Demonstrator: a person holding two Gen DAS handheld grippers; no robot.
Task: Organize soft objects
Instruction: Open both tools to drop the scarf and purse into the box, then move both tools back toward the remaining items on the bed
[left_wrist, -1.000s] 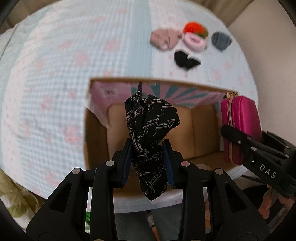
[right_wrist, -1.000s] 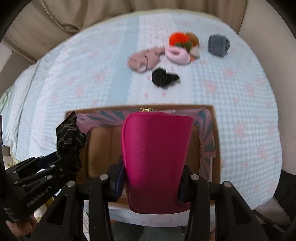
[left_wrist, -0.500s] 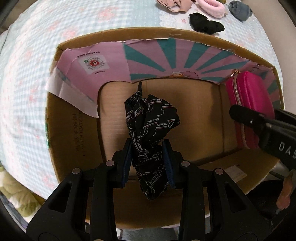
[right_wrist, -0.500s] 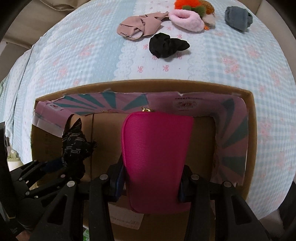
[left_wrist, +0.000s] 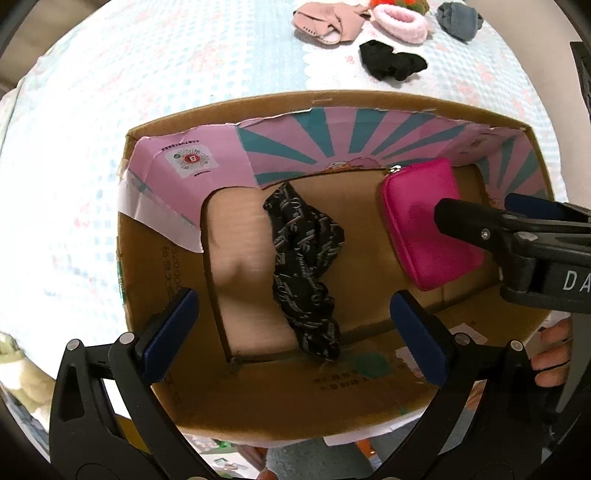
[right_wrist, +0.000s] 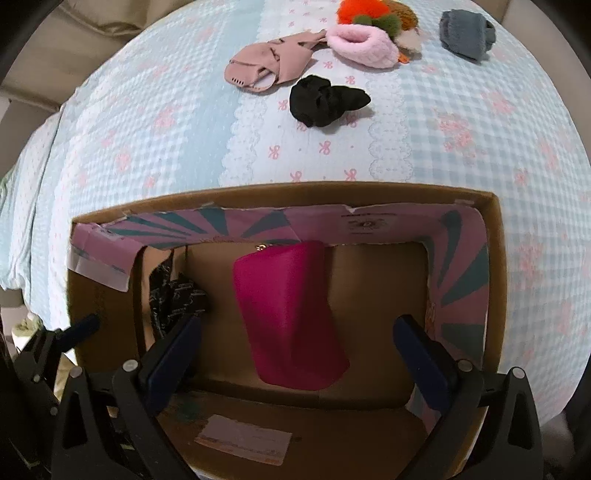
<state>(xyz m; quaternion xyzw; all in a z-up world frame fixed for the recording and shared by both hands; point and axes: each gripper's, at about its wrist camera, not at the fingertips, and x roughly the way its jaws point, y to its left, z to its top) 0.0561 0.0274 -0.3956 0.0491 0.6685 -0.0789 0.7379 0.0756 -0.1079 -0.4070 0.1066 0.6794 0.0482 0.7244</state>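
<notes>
Bedspread (right_wrist: 155, 122) beyond box (right_wrist: 280, 195) holds black sock (right_wrist: 327, 99)

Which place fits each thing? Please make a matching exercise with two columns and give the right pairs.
Things:
1. black printed cloth scarf
2. magenta zippered pouch
3. plain black bundled sock
4. fluffy pink ring-shaped scrunchie

Places:
A. on the bedspread, nearest the cardboard box
B. in the box, left part
C. on the bedspread, beside the orange pompom
D. in the box, right of the scarf

Pairs: 1-B, 2-D, 3-A, 4-C
</notes>
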